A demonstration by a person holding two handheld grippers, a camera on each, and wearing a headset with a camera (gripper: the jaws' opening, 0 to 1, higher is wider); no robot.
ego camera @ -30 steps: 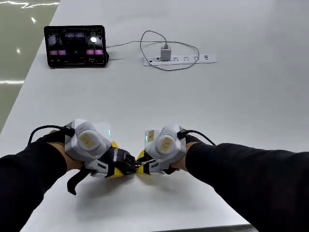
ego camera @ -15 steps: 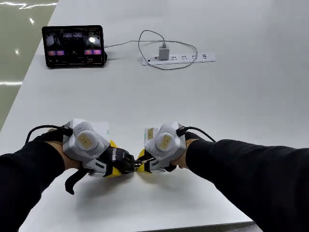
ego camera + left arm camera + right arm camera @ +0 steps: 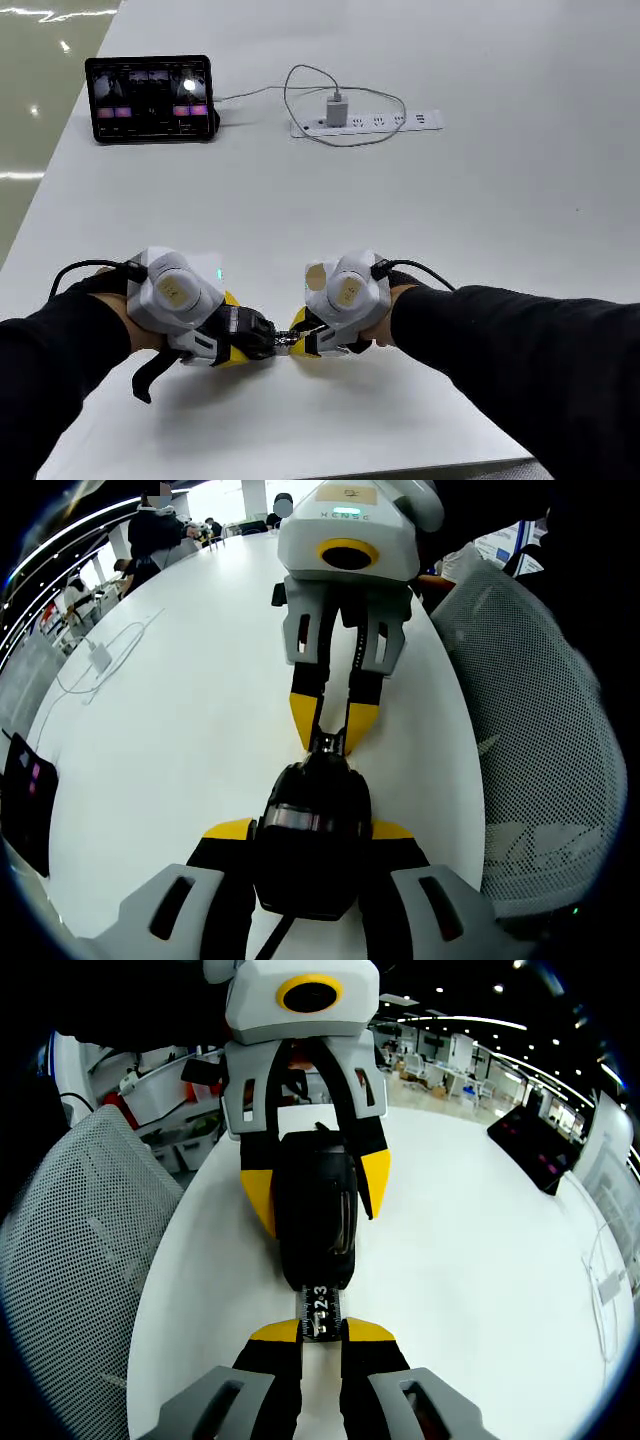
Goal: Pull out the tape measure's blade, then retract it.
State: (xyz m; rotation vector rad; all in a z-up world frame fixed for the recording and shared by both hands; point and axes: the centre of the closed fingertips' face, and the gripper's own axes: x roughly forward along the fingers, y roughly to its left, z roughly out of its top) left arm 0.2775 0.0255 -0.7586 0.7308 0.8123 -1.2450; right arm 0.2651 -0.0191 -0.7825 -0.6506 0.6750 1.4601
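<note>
The black tape measure (image 3: pixel 252 333) lies low over the white table (image 3: pixel 420 230) near its front edge. My left gripper (image 3: pixel 245 335) is shut on its body, seen close as the tape measure (image 3: pixel 312 825) between my yellow-tipped jaws. My right gripper (image 3: pixel 303 342) faces it from the right, shut on the end of the blade (image 3: pixel 320 1310). A short length of blade with printed numbers shows between the tape measure (image 3: pixel 315 1210) and my right gripper (image 3: pixel 321 1332). In the left gripper view the right gripper (image 3: pixel 333 720) pinches the blade tip.
A tablet (image 3: pixel 150 97) with a lit screen stands at the back left. A power strip (image 3: pixel 370 122) with a charger and looped cable (image 3: pixel 345 140) lies at the back centre. A grey mesh chair (image 3: pixel 530 730) sits just off the table's front edge.
The two grippers have drawn slightly apart, the right one shifting right, and a short stretch of blade now shows between them.
</note>
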